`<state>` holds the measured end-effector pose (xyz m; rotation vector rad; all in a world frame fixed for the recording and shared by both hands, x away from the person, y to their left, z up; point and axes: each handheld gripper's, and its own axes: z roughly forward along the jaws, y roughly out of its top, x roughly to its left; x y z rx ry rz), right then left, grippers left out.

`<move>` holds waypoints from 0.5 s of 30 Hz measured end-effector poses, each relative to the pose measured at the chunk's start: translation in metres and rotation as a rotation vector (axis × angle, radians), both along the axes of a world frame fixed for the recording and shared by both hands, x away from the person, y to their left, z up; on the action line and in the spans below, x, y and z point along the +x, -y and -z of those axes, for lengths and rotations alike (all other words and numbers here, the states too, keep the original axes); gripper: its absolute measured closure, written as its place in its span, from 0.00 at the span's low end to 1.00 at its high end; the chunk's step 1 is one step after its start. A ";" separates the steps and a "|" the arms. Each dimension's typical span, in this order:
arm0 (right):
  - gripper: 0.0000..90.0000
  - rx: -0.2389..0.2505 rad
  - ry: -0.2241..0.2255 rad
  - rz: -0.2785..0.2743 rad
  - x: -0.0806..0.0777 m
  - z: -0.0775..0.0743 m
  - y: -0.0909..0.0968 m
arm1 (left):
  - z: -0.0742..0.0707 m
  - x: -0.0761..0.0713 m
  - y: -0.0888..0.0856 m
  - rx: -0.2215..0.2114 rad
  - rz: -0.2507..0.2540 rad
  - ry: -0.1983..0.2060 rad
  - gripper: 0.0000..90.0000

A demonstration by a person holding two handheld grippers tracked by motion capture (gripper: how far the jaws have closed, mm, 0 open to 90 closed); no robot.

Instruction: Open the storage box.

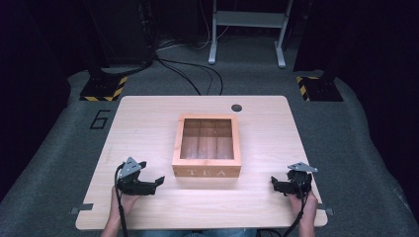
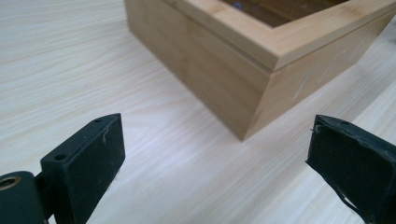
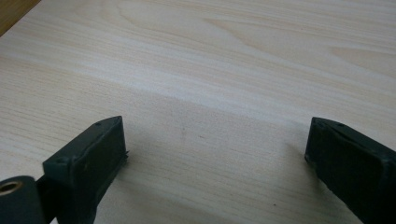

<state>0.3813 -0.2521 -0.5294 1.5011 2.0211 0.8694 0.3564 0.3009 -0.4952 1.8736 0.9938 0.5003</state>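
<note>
Tea box [image 1: 207, 145] sits between both gaping tongs.

Bright lit table [image 1: 148, 123], dark surroundings, soft focus.

We read "TEA" in pale letters on the near front wall of the wooden box [image 1: 206, 172], and a large dark "6" on the grey floor [image 1: 100, 119] left of the table.
</note>
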 end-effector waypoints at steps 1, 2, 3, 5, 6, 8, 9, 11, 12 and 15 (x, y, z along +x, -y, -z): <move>0.05 0.000 0.000 0.000 0.000 0.000 0.000 | 0.001 -0.003 -0.005 0.007 -0.008 -0.004 0.04; 0.05 0.000 0.000 0.000 0.000 0.000 0.000 | 0.003 -0.005 -0.010 0.015 -0.016 -0.010 0.04; 0.05 0.000 0.000 0.000 0.000 0.000 0.000 | 0.005 -0.008 -0.014 0.018 -0.031 -0.015 0.04; 0.05 0.000 0.000 0.000 0.000 0.000 0.000 | 0.011 -0.012 -0.024 0.026 -0.053 -0.030 0.04; 0.05 0.000 0.000 0.000 0.000 0.000 0.000 | 0.013 -0.014 -0.028 0.030 -0.065 -0.036 0.04; 0.05 0.000 0.000 0.000 0.000 0.000 0.000 | 0.020 -0.017 -0.037 0.044 -0.100 -0.052 0.04; 0.05 0.000 0.000 0.000 0.000 0.000 0.000 | 0.023 -0.019 -0.043 0.049 -0.111 -0.067 0.04; 0.05 0.000 0.000 0.000 0.000 0.000 0.000 | 0.029 -0.020 -0.050 0.065 -0.124 -0.095 0.04; 0.05 0.000 0.000 0.000 0.000 0.000 0.000 | 0.031 -0.020 -0.053 0.080 -0.122 -0.116 0.03; 0.05 -0.001 0.001 0.000 0.000 0.000 0.000 | 0.034 -0.021 -0.057 0.091 -0.138 -0.137 0.02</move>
